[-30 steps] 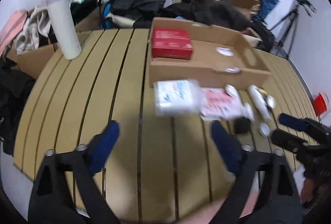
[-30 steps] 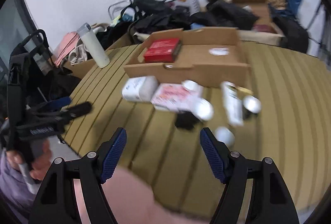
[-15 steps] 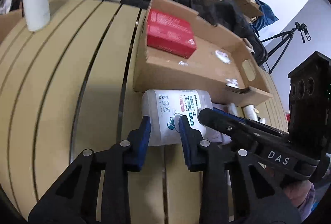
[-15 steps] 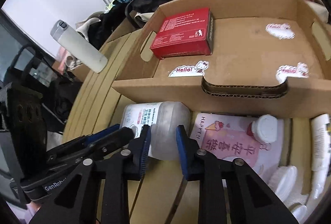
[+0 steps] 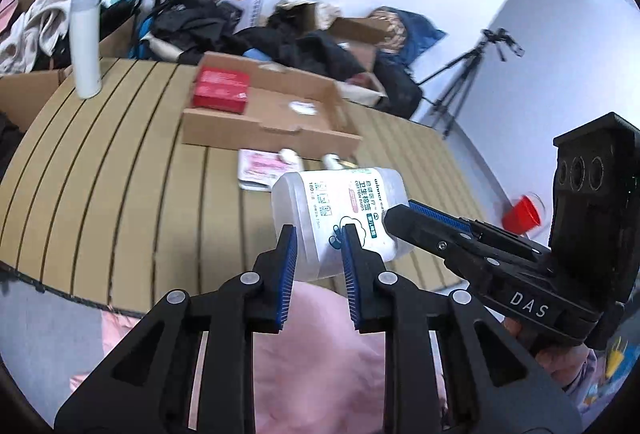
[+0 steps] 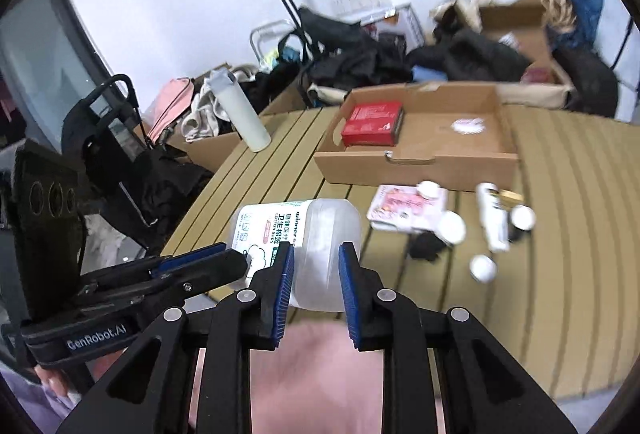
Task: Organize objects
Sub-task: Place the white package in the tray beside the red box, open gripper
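**Left wrist view: cotton-bud tub carried by both grippers**

Nearest, the left gripper point(image 5: 318, 248) and right gripper point(image 6: 316, 266) have just closed, jaws pinching the cotton-bud tub point(image 5: 340, 213) above the bench point(image 5: 120, 173), likely bound for the cardboard tray point(image 6: 416, 153) beyond.

Translucent cotton-bud jar point(image 5: 340, 211) lies sideways, lifted above the slatted table point(image 5: 120, 169).

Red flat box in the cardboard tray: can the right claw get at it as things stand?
Probably not yet. The right claw is shut on the clear plastic cotton-bud tub, shared with the left claw. The red flat box lies uncovered in the open cardboard tray, so the path itself looks free.
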The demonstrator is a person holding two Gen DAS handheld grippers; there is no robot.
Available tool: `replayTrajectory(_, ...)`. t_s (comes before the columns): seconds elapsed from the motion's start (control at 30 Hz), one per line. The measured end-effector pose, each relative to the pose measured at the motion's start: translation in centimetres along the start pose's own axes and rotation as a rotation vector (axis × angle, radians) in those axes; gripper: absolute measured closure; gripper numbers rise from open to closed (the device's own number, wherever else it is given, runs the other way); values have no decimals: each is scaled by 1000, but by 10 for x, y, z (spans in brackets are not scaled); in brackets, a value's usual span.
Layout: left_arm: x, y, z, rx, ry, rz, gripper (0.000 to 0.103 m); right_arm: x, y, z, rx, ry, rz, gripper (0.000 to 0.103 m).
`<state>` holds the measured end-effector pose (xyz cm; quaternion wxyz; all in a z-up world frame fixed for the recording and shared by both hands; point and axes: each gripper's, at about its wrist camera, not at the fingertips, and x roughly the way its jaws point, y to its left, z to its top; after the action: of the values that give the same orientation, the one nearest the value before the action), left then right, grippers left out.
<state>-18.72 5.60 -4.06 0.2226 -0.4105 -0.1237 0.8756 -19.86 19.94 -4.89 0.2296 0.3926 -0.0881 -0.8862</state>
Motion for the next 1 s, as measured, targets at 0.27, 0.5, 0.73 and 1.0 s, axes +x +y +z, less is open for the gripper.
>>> replayTrajectory(0.27,-10,-13,9,29,-28,-23,84,-36,3,-3,2,-64,-24,78)
replayTrajectory(0.5,31,16,64,21,-11,-24,84,2,-10,47,-34,-59,-45,78)
replayTrajectory(0.73,114,80,155,9,22,27,84,95,-41,129,-40,-17,-26,78)
replayTrajectory(1.0,226,161,182,-11,155,134,84,241,-75,158,-5,120,-66,78)
